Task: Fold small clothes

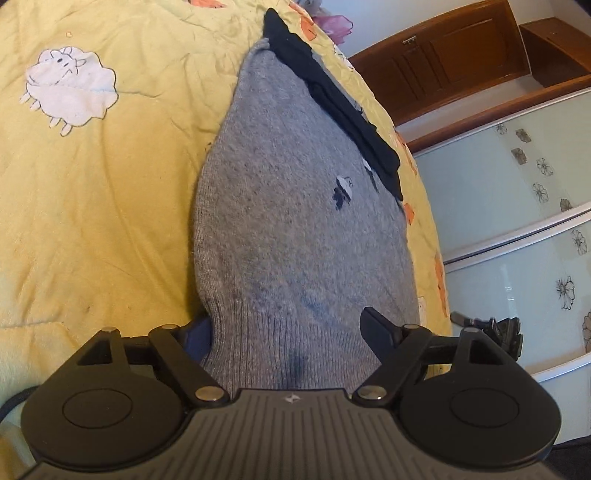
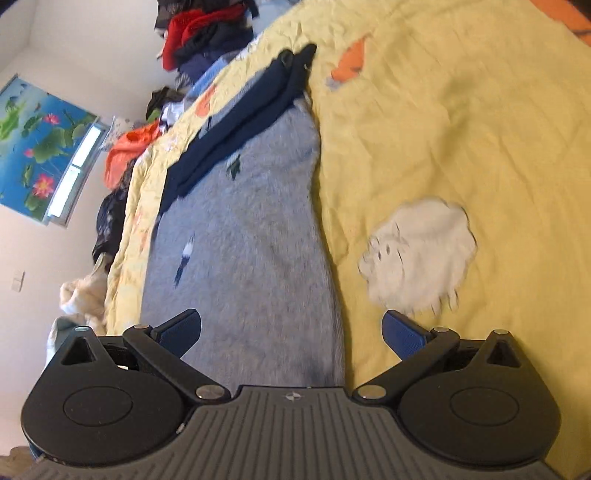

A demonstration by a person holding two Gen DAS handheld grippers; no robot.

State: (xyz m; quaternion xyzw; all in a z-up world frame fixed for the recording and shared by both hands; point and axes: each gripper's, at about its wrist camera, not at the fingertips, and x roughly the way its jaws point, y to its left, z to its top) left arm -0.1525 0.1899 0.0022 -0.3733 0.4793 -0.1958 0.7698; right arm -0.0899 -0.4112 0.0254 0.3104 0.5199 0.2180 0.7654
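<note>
A grey knitted sweater (image 1: pixel 280 206) lies flat on a yellow bedspread (image 1: pixel 110 221), with a dark navy piece (image 1: pixel 347 110) along its far right edge. My left gripper (image 1: pixel 288 330) stands wide over the sweater's ribbed hem. Its left finger is partly hidden at the hem's left edge, and its right finger rests on top of the knit. The cloth between them is not bunched. In the blurred right wrist view the same sweater (image 2: pixel 251 236) runs away from my right gripper (image 2: pixel 291 332). That gripper is open, one finger above the grey knit and the other above the bedspread (image 2: pixel 443 129).
A sheep print (image 1: pixel 70 92) marks the bedspread left of the sweater. The bed edge drops to flowered sliding doors (image 1: pixel 517 221) and a wooden door (image 1: pixel 443 62). Piled clothes (image 2: pixel 207 33), an orange garment (image 2: pixel 129 147) and a white cloth (image 2: pixel 81 295) lie beyond the other edge.
</note>
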